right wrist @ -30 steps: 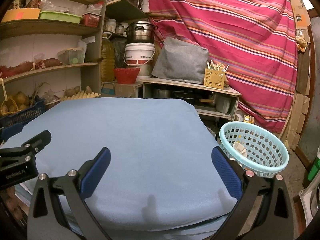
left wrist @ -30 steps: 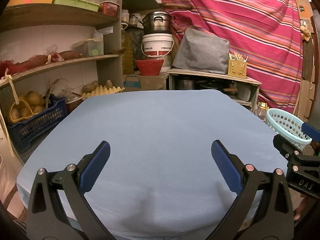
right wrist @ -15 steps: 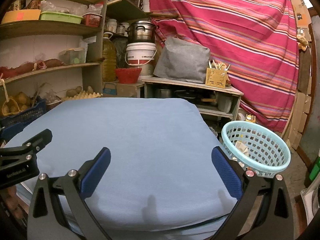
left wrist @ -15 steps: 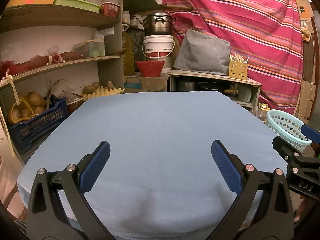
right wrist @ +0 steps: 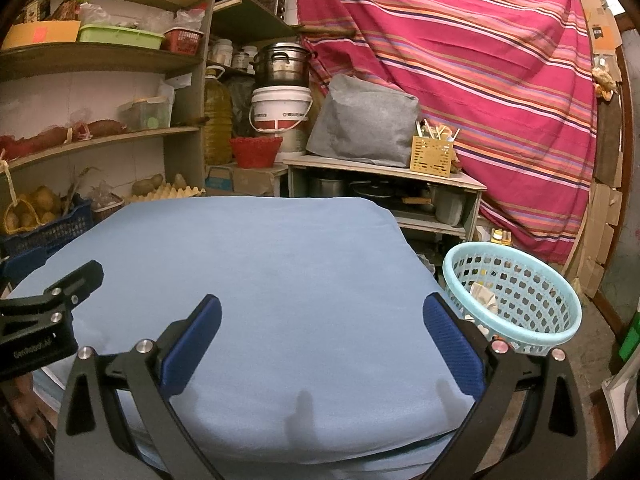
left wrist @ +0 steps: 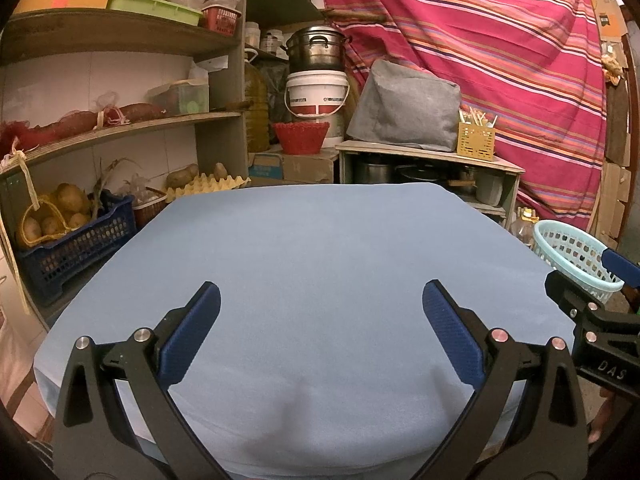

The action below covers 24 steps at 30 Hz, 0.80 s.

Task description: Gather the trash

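Paper trash (right wrist: 484, 296) lies in the blue basket (right wrist: 532, 334) at the right, just beside the right gripper (right wrist: 320, 344). Both it and the left gripper (left wrist: 320, 340) are spread wide, holding nothing, over the blue table (left wrist: 320, 248).

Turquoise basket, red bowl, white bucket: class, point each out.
turquoise basket (right wrist: 560, 334), right wrist view, near rim.
red bowl (right wrist: 255, 152), right wrist view, front wall.
white bucket (left wrist: 316, 96), left wrist view, front wall.
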Motion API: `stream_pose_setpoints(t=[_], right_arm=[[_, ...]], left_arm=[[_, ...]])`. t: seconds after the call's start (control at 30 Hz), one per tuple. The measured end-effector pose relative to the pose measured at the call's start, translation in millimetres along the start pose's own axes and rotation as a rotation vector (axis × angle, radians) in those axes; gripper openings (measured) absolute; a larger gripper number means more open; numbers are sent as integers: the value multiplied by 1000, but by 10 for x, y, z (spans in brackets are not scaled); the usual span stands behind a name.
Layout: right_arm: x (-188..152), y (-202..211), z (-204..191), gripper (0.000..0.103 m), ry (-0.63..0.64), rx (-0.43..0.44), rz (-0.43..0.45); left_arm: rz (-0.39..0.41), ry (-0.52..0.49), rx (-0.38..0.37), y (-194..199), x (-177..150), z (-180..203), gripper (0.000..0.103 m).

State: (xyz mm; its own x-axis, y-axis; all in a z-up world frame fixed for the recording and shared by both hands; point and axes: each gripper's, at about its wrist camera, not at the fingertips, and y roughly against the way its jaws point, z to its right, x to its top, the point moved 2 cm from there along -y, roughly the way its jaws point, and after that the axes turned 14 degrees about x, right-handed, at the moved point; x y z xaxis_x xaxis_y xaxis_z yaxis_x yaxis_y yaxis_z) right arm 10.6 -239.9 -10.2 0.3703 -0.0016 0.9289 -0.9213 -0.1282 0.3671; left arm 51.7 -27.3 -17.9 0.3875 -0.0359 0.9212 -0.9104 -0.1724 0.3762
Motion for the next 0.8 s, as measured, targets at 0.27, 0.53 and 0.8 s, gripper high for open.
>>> stream_pose_setpoints(t=[0.27, 0.53, 0.8], right_arm=[[-1, 1, 1, 98, -1, 1, 0], [-1, 4, 10, 98, 1, 1, 0], [-1, -4, 1, 98, 0, 1, -1]], left_arm=[[2, 0, 1, -1, 1, -2, 98], [-1, 2, 0, 0, -4, -6, 98], [0, 1, 0, 11, -4, 6, 98]])
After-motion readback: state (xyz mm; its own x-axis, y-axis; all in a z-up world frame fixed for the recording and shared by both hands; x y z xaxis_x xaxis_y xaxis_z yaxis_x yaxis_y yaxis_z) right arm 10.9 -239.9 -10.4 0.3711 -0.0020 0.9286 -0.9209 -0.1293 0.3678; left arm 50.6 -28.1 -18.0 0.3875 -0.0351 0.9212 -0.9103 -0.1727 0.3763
